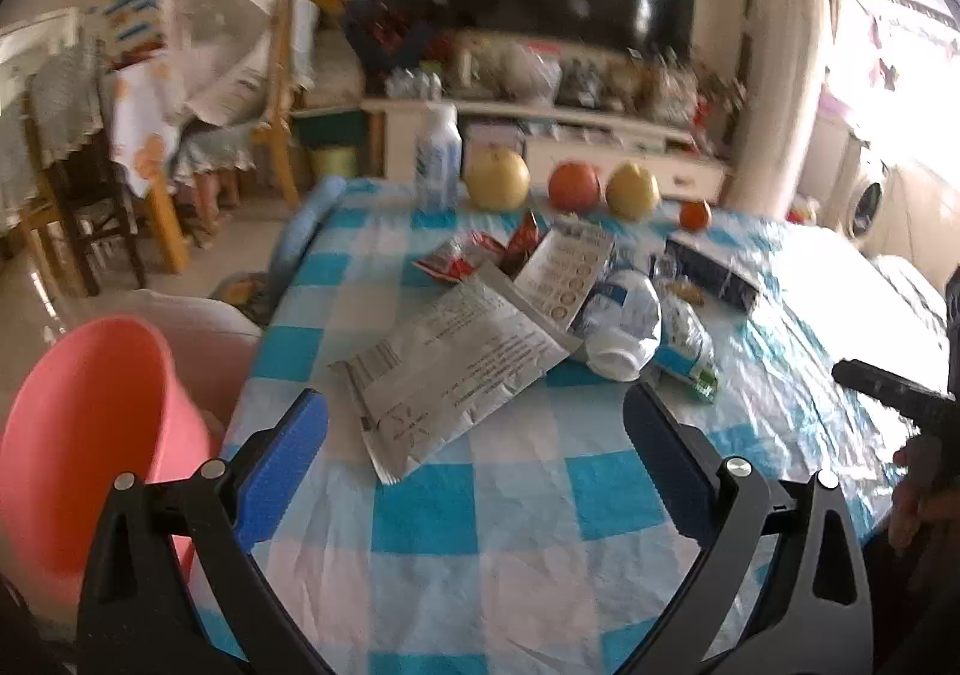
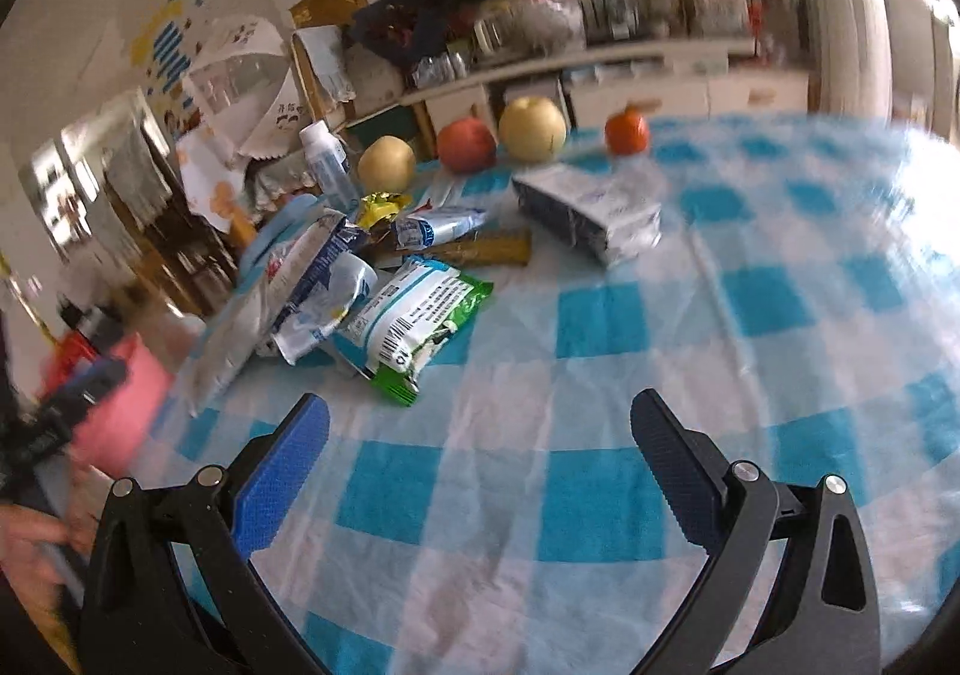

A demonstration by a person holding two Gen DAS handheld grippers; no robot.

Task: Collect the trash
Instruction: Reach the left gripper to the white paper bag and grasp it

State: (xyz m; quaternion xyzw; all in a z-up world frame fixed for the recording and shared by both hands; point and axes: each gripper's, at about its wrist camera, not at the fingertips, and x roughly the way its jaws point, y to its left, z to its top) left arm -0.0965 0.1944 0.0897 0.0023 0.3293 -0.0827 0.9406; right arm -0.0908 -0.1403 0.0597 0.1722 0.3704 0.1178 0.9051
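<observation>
A pile of empty wrappers lies on the blue-and-white checked tablecloth (image 1: 516, 513). Nearest my left gripper (image 1: 474, 417) is a large silver wrapper (image 1: 456, 369); behind it lie a crumpled white-blue packet (image 1: 624, 321) and red wrappers (image 1: 474, 255). My left gripper is open and empty, just short of the silver wrapper. A pink bin (image 1: 90, 435) stands left of the table. My right gripper (image 2: 480, 423) is open and empty over the cloth (image 2: 600, 495), near a green-white wrapper (image 2: 414, 321). A dark blue packet (image 2: 588, 213) lies farther back.
Two yellow pears (image 1: 497, 178), an apple (image 1: 574, 186), a small orange (image 1: 695, 214) and a white bottle (image 1: 438, 156) stand along the table's far edge. Chairs (image 1: 120, 195) stand to the left. A TV cabinet (image 1: 540, 129) is behind the table.
</observation>
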